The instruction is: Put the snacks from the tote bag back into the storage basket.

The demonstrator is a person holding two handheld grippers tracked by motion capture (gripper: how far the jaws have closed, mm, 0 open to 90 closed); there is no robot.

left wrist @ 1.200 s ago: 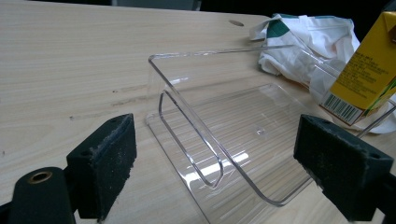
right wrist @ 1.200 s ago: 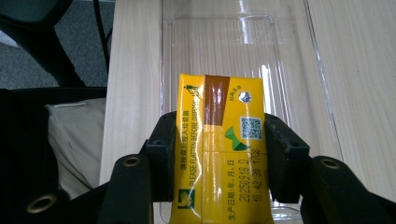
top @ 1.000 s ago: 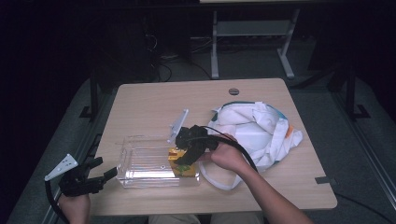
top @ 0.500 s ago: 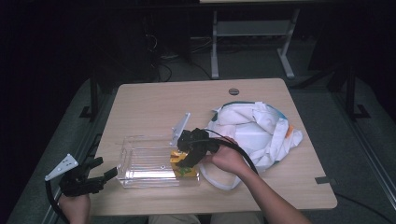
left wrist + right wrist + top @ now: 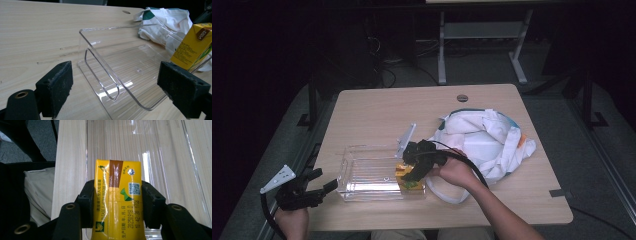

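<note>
A clear plastic bin (image 5: 367,172) lies on the wooden table (image 5: 377,112) near its front left. My right gripper (image 5: 414,169) is shut on a yellow drink carton (image 5: 404,179) at the bin's right end. Seen from the right gripper view, the carton (image 5: 117,200) is clamped between both pads above the bin's ribbed floor (image 5: 162,150). In the left gripper view the carton (image 5: 192,45) leans tilted at the far end of the bin (image 5: 117,62). My left gripper (image 5: 323,189) stands open just left of the bin, with nothing between its pads (image 5: 56,87).
A crumpled white cloth bag (image 5: 487,142) with teal trim lies right of the bin, behind the right hand. The bin's clear lid (image 5: 407,137) leans at its back right corner. The table's near edge (image 5: 70,157) runs beside the bin.
My right gripper has moved the carton slightly lower and nearer at the bin's right end. The left gripper has stayed still.
</note>
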